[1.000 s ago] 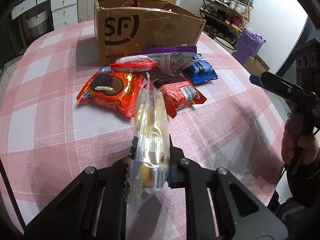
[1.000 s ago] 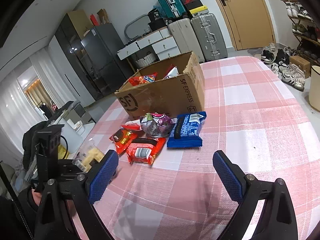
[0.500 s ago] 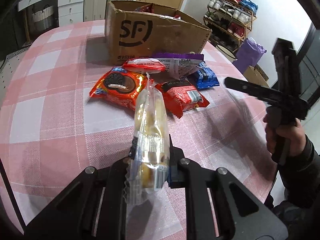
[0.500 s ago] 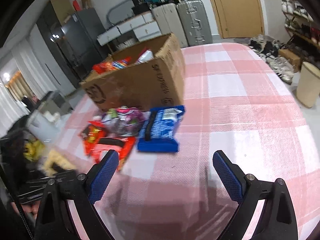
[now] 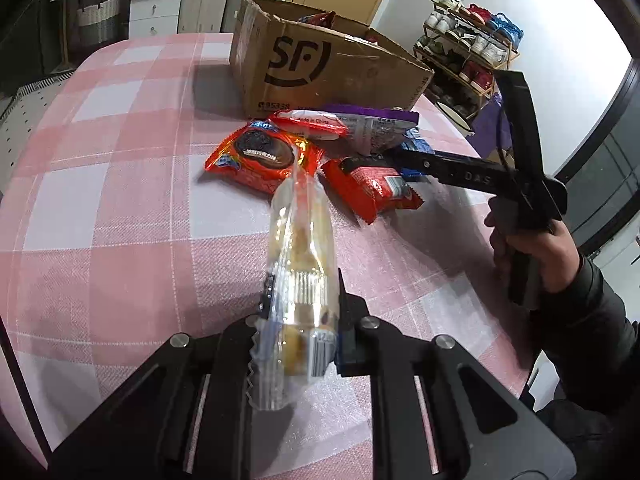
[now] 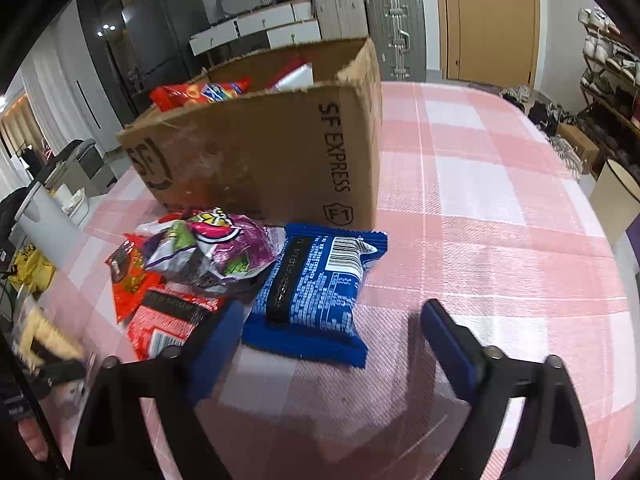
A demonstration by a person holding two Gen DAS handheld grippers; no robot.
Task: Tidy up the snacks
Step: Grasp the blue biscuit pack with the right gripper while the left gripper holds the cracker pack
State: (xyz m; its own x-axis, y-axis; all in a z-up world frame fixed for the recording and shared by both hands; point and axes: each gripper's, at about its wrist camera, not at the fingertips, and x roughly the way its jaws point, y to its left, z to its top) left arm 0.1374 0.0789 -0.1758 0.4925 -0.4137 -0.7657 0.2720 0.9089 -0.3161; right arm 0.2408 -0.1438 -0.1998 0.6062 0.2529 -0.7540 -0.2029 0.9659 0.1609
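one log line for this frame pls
left tongs: shut on clear snack pack | right tongs: open, at blue packet | SF box: behind

Pink-and-white checked tablecloth (image 6: 480, 184), blue packet (image 6: 316, 292), brown cardboard box (image 6: 260, 160)

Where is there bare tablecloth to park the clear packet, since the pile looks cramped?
Bare cloth lies left of the Oreo pack and cardboard box, and right of the blue packet. It is crowded against the box front, where packets overlap and the right gripper reaches in.

Both wrist views low over table (image 5: 120, 184), sharing cardboard box (image 6: 260, 160).
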